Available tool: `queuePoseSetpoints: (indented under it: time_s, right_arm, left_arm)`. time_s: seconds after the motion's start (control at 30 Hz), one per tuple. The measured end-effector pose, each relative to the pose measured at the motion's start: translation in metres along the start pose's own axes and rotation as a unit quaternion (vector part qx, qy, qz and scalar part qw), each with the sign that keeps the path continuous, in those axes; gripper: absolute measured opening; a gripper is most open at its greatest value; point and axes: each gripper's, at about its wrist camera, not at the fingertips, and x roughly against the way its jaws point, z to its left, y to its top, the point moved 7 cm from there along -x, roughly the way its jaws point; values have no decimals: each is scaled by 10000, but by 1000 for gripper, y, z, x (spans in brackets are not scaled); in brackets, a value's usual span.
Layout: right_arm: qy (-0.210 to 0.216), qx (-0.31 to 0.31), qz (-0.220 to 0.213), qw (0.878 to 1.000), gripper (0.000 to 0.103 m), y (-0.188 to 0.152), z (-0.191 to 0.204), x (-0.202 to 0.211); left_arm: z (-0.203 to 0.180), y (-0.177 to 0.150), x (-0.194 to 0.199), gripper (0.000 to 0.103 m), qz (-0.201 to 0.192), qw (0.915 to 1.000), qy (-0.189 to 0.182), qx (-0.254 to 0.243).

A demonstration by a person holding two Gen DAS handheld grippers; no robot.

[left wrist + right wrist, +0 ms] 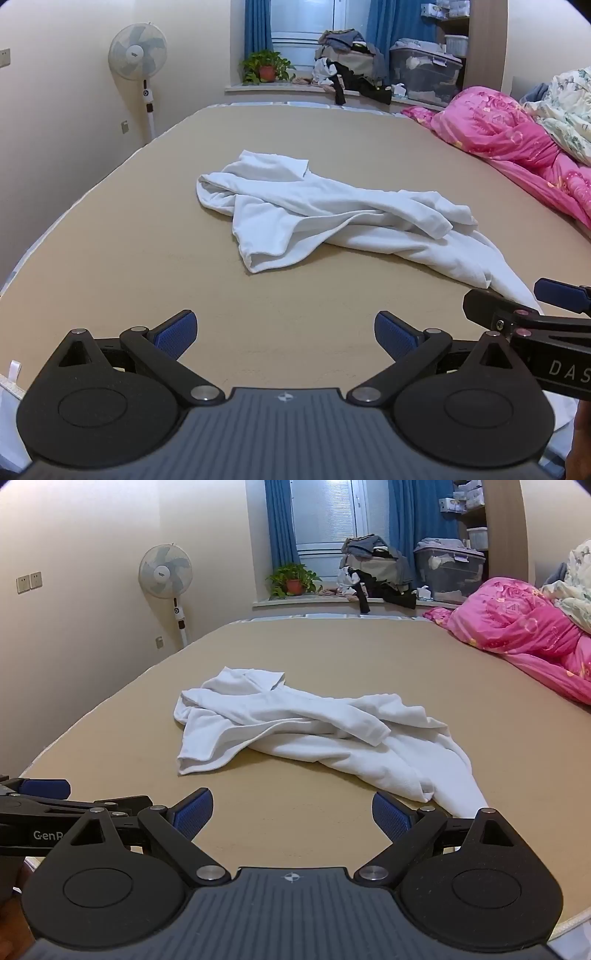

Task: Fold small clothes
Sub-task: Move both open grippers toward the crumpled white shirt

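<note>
Ahead of both spread jaws, a crumpled white shirt (332, 218) on the tan bed (129, 258), nothing in between. Farther off, right: pink quilt (509, 144); left: fan (137, 51); beyond: plant (266, 66), clothes pile (351, 62). "DAS" readable on right gripper (291, 812), "GenR" on left gripper (284, 332). Both tilted down, wide open, empty, side by side.

A crumpled white cotton garment (325, 218) lies mid-way on the flat beige bed surface (129, 258). A bunched pink floral quilt (517, 147) lies to its right. Behind the bed, a white pedestal fan (138, 55) stands left, and a potted green plant (266, 66) sits on the windowsill.
</note>
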Motion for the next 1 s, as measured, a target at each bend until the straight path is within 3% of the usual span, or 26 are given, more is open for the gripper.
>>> queuePoseSetpoints:
  time_s: [0.67, 0.73, 0.77, 0.8, 0.83, 0.9, 0.97, 1.0]
  right_arm:
    - [-98, 25, -49, 9999, 93, 1, -1, 0]
    - [-112, -40, -47, 9999, 85, 2, -4, 0]
    - [-91, -89, -35, 9999, 81, 3, -6, 1]
    - [-78, -141, -29, 9999, 70, 4, -8, 1]
    - [-61, -176, -26, 9998, 55, 5, -10, 1]
    - [5, -234, -10, 9997, 36, 10, -14, 1]
    - [105, -275, -47, 9996, 31, 18, -21, 1]
    - [128, -194, -121, 9997, 31, 25, -26, 1]
  left_arm:
    - [1, -3, 2, 101, -58, 10000, -9, -12]
    - [3, -3, 5, 96, -59, 10000, -45, 16]
    - [4, -3, 5, 88, -75, 10000, -30, 16]
    - [4, 1, 2, 74, -124, 9999, 23, -10]
    - [5, 2, 3, 66, -134, 9999, 28, -19]
    - [6, 5, 2, 31, -207, 9998, 14, -59]
    - [8, 9, -3, 12, -150, 9997, 51, -165]
    - [9, 12, -7, 12, -120, 9997, 76, -216]
